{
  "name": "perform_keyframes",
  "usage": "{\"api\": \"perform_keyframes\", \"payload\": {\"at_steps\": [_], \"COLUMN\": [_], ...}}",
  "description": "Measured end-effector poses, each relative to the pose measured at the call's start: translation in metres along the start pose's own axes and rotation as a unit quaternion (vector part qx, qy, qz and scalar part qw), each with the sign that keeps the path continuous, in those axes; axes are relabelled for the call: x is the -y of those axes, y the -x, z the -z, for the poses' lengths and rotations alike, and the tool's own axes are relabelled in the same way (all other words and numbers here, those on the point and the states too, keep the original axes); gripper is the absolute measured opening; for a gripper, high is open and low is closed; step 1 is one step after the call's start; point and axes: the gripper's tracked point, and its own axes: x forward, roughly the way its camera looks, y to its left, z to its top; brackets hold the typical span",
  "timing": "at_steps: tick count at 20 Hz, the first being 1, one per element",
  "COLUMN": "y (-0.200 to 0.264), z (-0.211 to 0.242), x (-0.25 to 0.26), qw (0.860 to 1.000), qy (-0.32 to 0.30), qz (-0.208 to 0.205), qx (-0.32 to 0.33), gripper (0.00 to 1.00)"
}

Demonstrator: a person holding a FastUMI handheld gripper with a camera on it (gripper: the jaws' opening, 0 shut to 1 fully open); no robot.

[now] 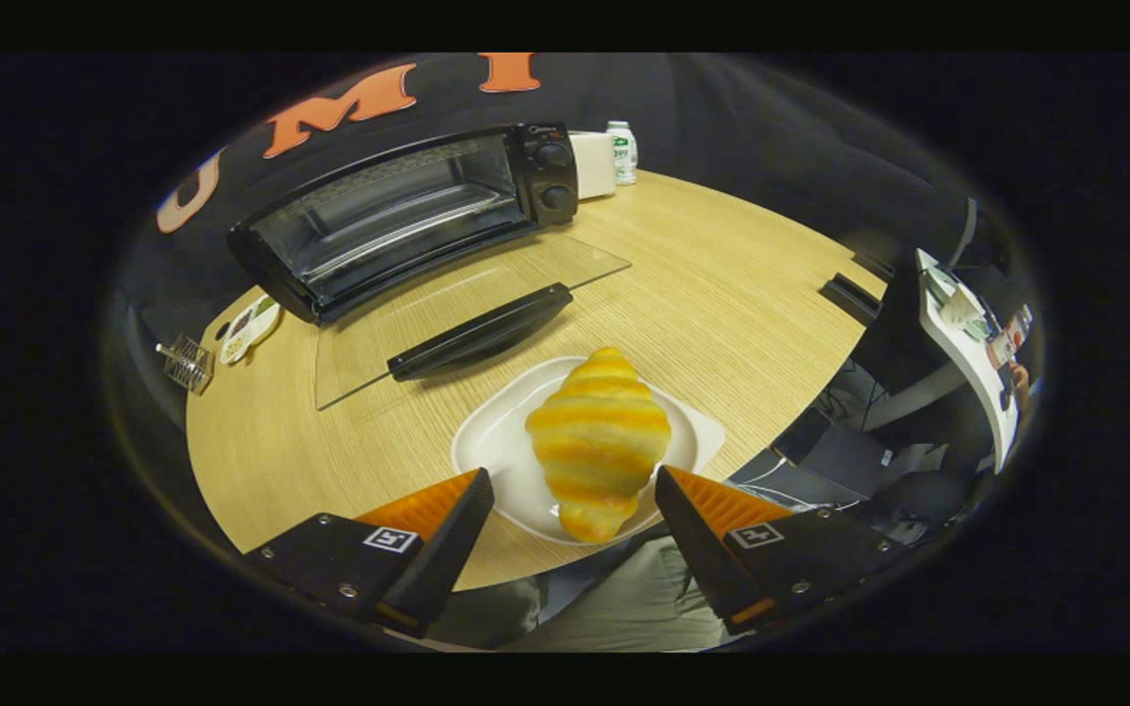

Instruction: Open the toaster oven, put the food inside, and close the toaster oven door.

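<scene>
— From the gripper view, where does it stand?

— The toaster oven (398, 221) is at the back of the round wooden table (722, 294), its glass door (472, 314) already folded down flat onto the tabletop. The croissant (599, 441) sits on a white plate (487, 436) near the table's front edge, and the gripper (575, 495) hangs over it, jaws spread wide, one finger on each side of the pastry's near end, neither pressing it that I can see.

— So what could spoil it?

— Two things, I'd guess. The croissant tapers toward that near end (a slippery place to pinch), so closing there might squeeze it out forward or tip it off the plate. And the plate lies close to the table's edge; a finger catching its rim could shove it over.

— And after?

— The lowered door's handle (482, 331) lies between plate and oven, so a low carry might clip it.
</scene>
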Motion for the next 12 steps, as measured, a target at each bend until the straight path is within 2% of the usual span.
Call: {"api": "perform_keyframes", "payload": {"at_steps": [3, 10, 12], "y": [-0.008, -0.018, -0.021], "z": [-0.001, 0.003, 0.004], "x": [0.002, 0.005, 0.005], "qw": [1.000, 1.000, 0.999], "qy": [-0.009, -0.006, -0.005], "qz": [0.006, 0.020, 0.022], "qx": [-0.004, -0.021, -0.027], "gripper": [0.96, 0.72, 0.71]}}
